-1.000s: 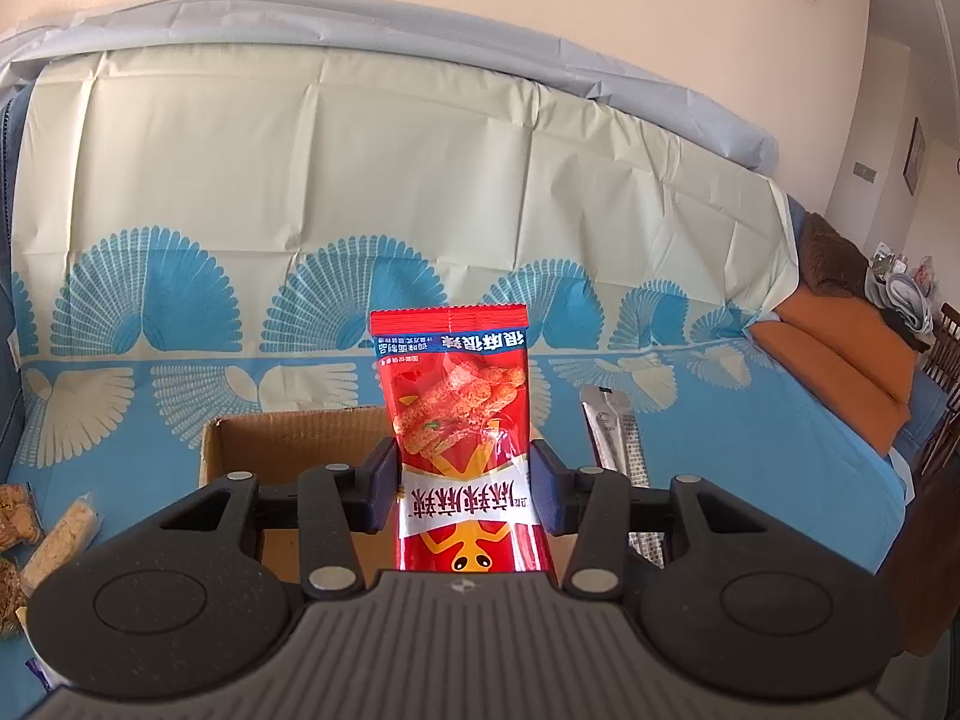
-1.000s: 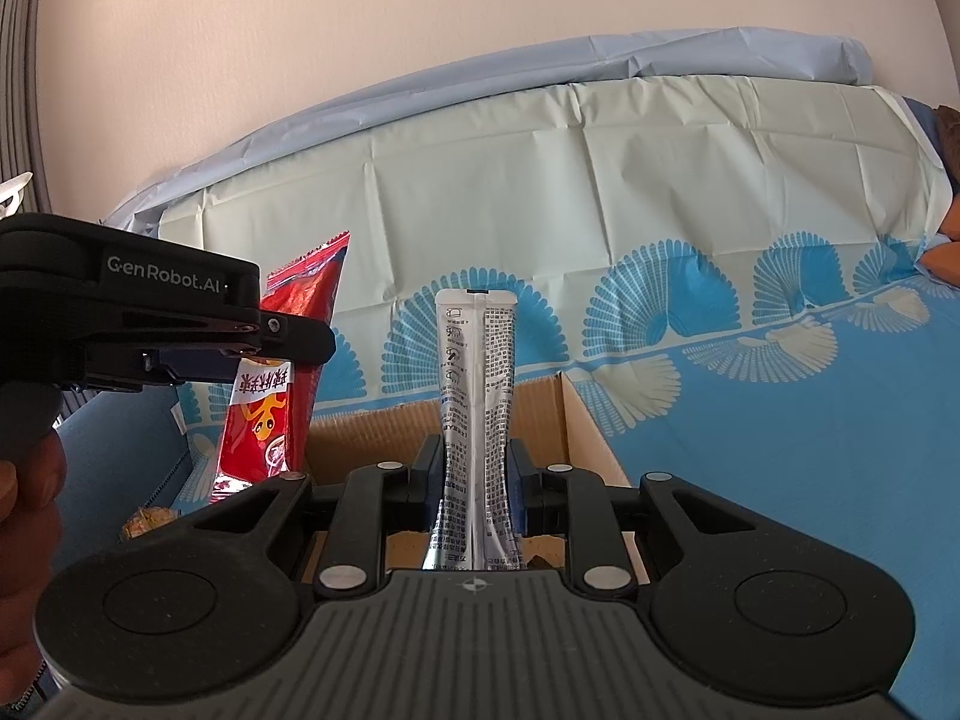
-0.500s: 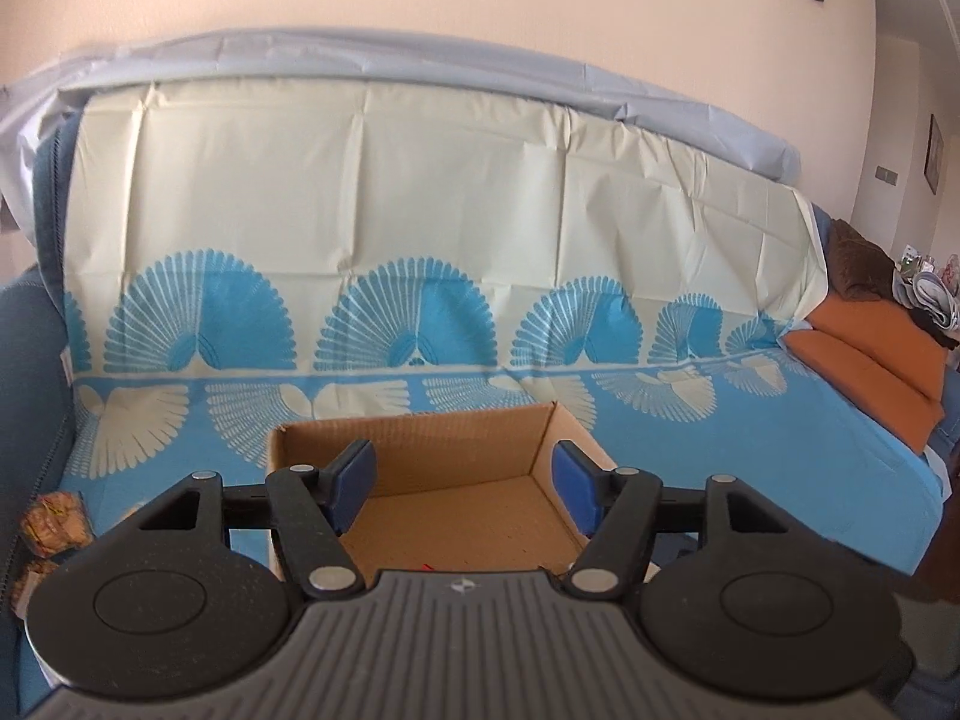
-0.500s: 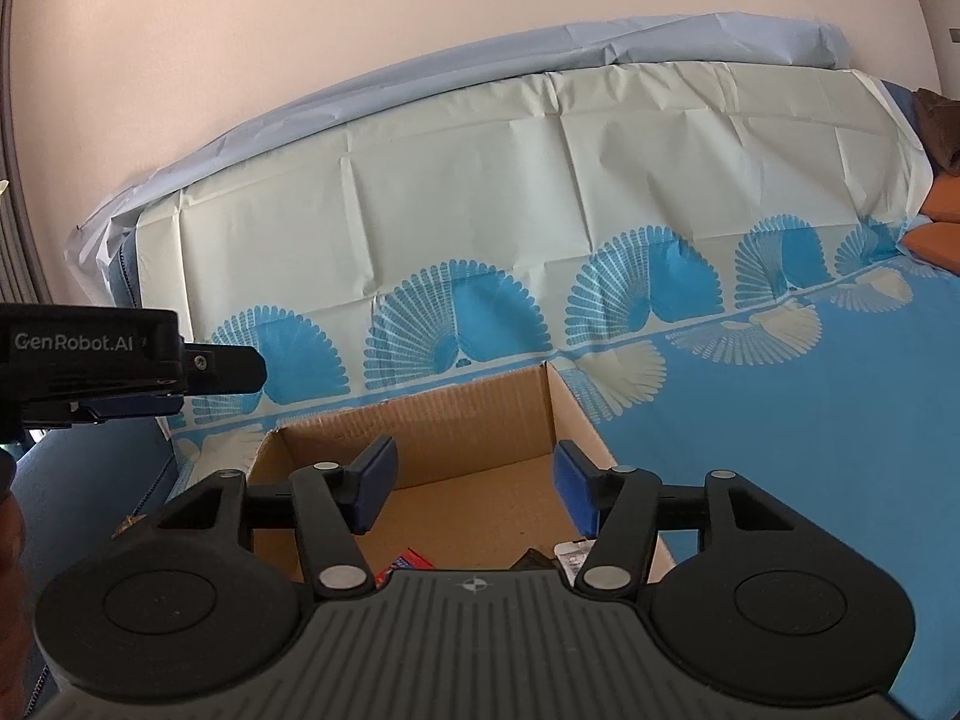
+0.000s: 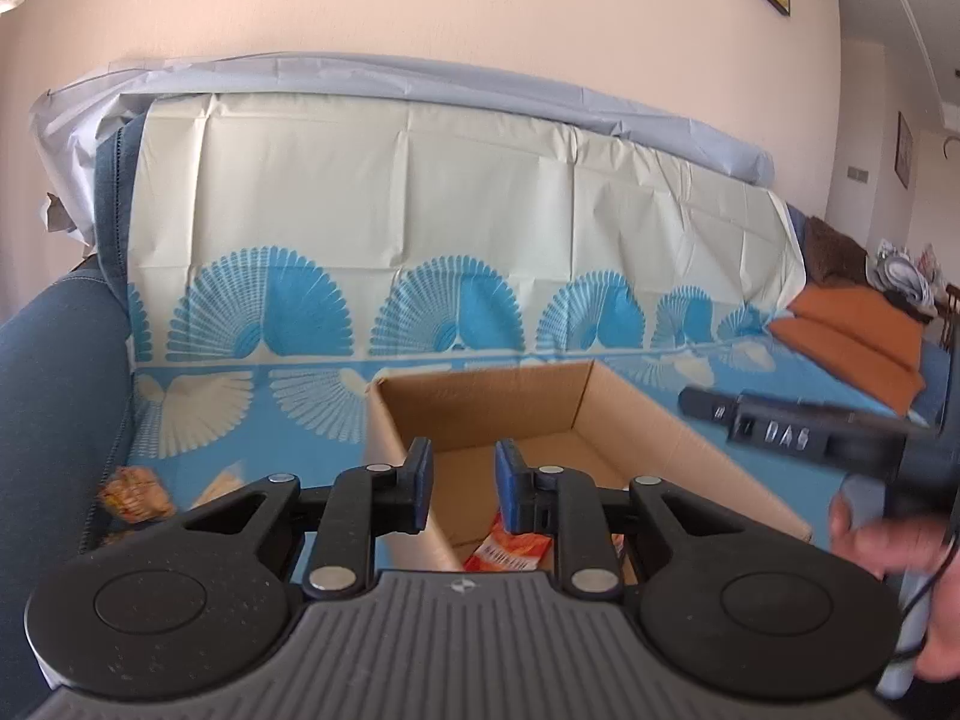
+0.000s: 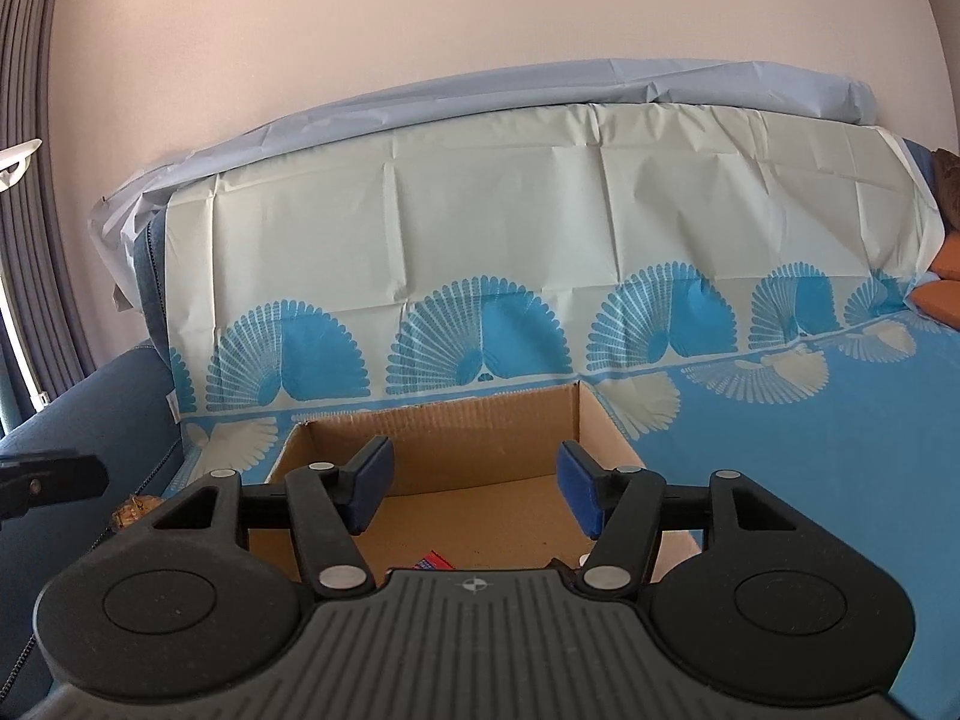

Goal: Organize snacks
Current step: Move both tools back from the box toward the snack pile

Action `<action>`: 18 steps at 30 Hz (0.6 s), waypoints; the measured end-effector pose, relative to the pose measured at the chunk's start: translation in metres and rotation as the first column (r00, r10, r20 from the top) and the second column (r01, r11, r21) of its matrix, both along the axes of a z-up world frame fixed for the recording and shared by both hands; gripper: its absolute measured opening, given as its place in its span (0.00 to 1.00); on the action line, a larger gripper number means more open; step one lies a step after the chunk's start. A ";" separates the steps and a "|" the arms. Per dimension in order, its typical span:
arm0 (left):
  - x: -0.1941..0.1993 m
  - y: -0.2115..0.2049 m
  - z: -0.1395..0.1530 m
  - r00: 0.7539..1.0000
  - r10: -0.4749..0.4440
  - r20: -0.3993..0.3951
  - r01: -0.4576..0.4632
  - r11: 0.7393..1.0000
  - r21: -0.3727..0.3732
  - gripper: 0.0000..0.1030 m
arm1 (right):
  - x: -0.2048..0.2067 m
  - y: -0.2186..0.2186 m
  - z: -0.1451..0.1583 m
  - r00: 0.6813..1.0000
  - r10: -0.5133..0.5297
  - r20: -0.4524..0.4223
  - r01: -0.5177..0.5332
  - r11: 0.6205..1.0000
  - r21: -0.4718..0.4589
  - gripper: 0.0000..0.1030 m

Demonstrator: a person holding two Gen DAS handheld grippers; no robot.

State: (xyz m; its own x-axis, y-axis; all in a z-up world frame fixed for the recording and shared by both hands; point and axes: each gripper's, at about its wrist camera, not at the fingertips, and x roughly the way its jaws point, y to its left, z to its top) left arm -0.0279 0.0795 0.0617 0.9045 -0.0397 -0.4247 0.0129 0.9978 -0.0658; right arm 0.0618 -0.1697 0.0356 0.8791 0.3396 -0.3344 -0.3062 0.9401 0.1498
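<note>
The left gripper [image 5: 459, 483] has its jaws narrowed and empty over the near left wall of the cardboard box [image 5: 678, 438], while the right gripper [image 6: 474, 489] hangs wide and empty above the box. The 2 loose snacks [image 5: 135, 489] lie on the sofa cover [image 5: 198, 474] left of the box, so the left gripper is nearer. A red packet [image 5: 510, 546] already lies inside.

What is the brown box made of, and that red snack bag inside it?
The box looks like plain matte cardboard: brown, with ribbed corrugated walls. The red snack bag looks like glossy printed plastic film, though only a blurred part shows.
</note>
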 end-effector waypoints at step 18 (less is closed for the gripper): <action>-0.003 0.132 -0.058 0.959 0.232 -0.163 -0.242 0.969 -0.050 0.23 | -0.034 0.078 -0.010 0.992 0.124 0.005 -0.123 0.989 -0.075 0.46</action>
